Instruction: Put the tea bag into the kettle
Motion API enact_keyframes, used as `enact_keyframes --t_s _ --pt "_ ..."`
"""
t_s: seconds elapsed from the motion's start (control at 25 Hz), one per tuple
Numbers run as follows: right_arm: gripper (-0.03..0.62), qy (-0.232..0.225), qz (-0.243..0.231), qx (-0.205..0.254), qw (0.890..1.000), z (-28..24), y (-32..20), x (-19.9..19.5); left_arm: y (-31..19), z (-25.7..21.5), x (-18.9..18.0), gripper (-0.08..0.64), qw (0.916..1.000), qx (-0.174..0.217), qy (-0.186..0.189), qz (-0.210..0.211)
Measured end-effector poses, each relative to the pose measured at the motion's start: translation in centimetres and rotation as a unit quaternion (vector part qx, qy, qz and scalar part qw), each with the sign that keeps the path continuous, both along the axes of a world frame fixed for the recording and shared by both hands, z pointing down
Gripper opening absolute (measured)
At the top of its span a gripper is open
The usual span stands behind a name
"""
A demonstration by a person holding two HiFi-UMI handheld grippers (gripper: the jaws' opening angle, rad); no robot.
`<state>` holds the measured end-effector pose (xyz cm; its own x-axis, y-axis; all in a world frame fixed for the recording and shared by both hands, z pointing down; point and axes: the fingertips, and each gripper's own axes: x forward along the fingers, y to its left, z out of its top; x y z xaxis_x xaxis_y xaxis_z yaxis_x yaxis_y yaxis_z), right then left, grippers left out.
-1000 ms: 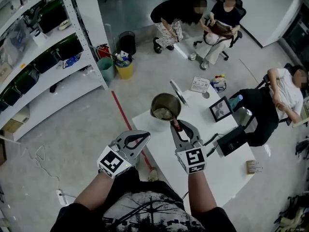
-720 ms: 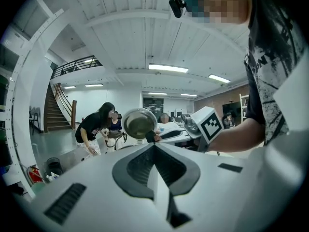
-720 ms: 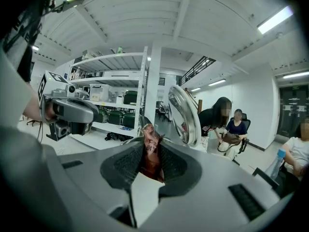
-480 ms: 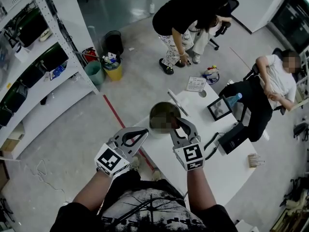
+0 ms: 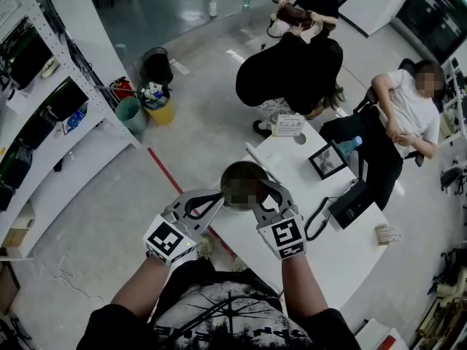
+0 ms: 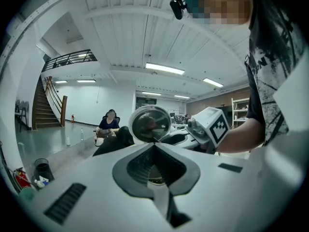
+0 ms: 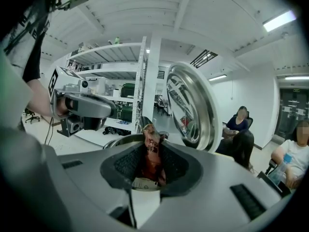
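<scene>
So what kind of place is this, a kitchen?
Probably not. It looks like a big open lab or workshop office: there are metal storage shelves full of gear, a person sitting on an office chair, and a wide bare floor.

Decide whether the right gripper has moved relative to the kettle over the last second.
Yes. The right gripper, shut on the tea bag, has moved closer to the kettle; its tips now overlap the kettle's mouth.
</scene>
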<state>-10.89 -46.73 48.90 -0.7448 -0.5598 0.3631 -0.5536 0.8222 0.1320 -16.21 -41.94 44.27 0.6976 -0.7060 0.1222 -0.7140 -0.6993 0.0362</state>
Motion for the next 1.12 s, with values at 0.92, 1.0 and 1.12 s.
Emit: enact_keyframes --t_s 0.92,1.0,1.12 --pt "0.259 0.016 -0.013 -0.002 1.0 0.5 1.5 0.2 1.4 -0.2 0.6 0.008 0.9998 0.004 0.0 -0.018" --pt "0.261 0.016 -0.013 -0.002 1.0 0.5 1.6 0.3 1.6 -0.3 0.7 0.008 0.9998 0.006 -0.002 -0.017" --pt "0.261 0.016 -0.013 0.001 1.0 0.3 1.8 0.1 1.9 -0.4 0.6 0.008 0.9998 0.011 0.002 -0.015"
